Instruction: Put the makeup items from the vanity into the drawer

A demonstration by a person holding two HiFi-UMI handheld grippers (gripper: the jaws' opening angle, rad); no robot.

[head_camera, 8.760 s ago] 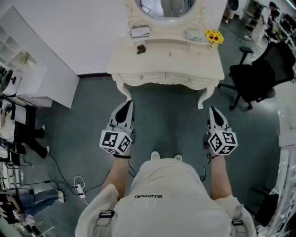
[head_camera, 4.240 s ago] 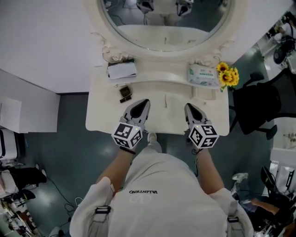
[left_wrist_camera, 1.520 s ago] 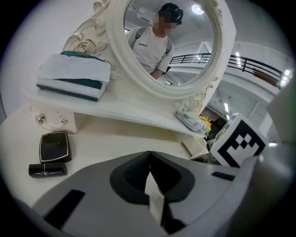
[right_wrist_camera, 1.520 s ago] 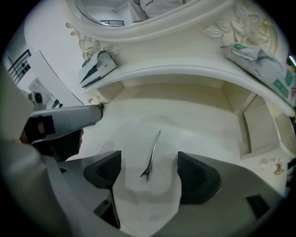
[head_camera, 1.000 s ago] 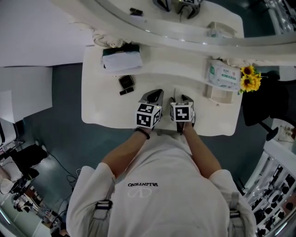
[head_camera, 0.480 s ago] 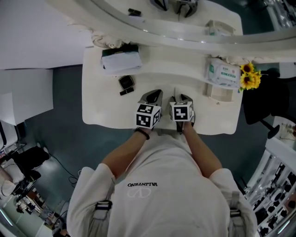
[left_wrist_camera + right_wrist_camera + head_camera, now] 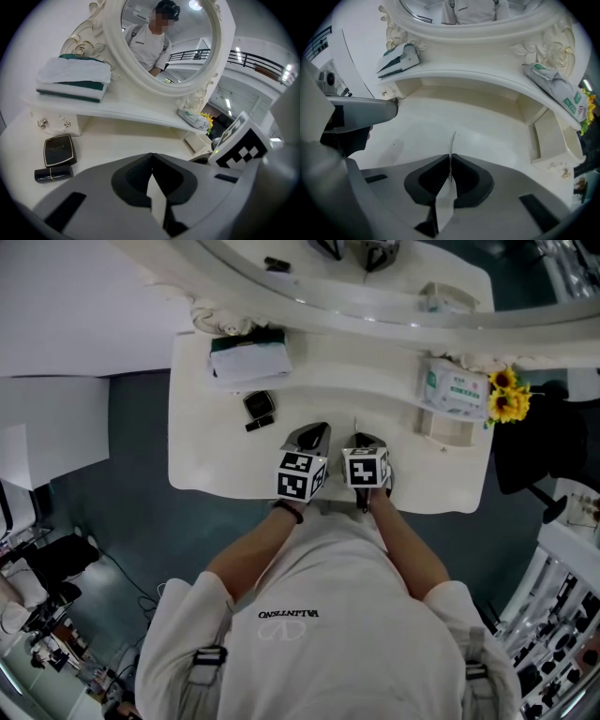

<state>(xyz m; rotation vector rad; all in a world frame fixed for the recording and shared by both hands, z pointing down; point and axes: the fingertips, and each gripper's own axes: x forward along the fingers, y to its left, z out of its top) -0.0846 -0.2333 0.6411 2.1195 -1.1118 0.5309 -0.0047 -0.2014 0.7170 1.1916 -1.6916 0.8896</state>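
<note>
A thin pale makeup stick (image 7: 453, 143) lies on the white vanity top (image 7: 206, 460). My right gripper (image 7: 450, 161) is shut on its near end, and the rest pokes out ahead of the jaws. In the head view the stick (image 7: 356, 426) shows just beyond the right gripper (image 7: 367, 438). My left gripper (image 7: 314, 431) hovers beside it, shut with nothing between the jaws (image 7: 151, 155). A black compact (image 7: 258, 405) (image 7: 58, 150) and a black lipstick tube (image 7: 254, 425) (image 7: 53, 174) lie to the left of the left gripper. No drawer is in view.
A folded white and green cloth (image 7: 247, 357) and a tissue pack (image 7: 457, 390) rest on the raised shelf under the oval mirror (image 7: 168, 42). Sunflowers (image 7: 506, 395) stand at the far right. A small open box (image 7: 551, 136) sits below the tissue pack.
Both grippers stay side by side over the front of the vanity top. The right gripper's jaws look narrower than a second ago.
</note>
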